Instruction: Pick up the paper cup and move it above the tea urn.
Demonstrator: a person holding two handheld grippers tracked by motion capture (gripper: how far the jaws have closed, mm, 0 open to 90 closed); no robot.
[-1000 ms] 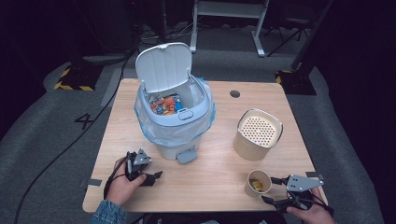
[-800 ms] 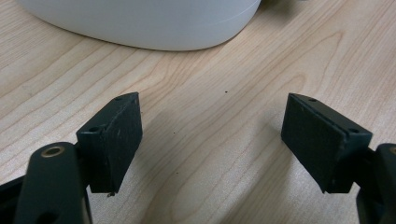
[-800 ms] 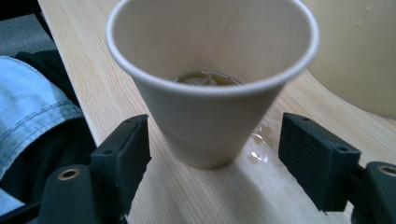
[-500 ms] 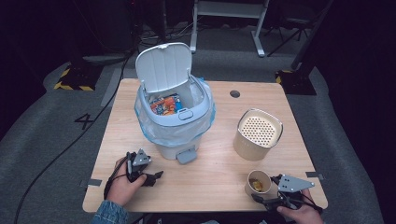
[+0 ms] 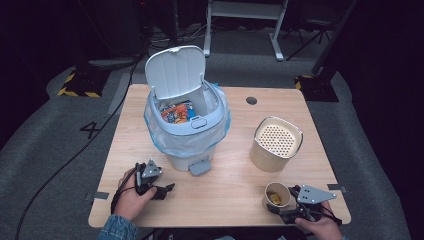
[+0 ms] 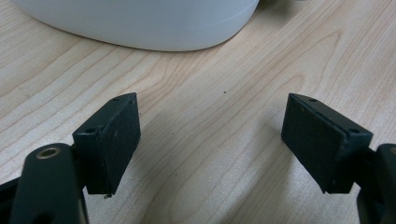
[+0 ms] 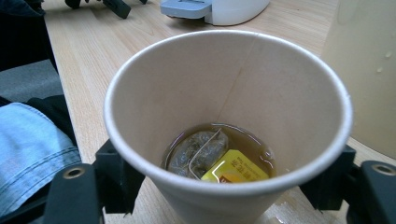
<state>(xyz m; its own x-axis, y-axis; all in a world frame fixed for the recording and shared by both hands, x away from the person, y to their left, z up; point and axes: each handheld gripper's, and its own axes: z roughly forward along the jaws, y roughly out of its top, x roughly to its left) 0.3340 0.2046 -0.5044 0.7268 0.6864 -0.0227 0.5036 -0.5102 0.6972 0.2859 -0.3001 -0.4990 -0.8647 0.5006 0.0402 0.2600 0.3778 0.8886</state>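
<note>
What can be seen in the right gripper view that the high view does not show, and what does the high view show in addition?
The right gripper view alone reveals a used tea bag with a yellow tag lying in brown liquid, and the jaws pressed on both sides of the paper cup.

The high view alone shows the open white bin with its raised lid and the perforated cream container.

Both show the paper cup, the right gripper and the wooden table.

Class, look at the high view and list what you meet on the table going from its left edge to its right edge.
Left gripper in the person's hand → white pedal bin with raised lid and blue liner → brown paper cup holding a tea bag between the right gripper's fingers → right gripper.
</note>
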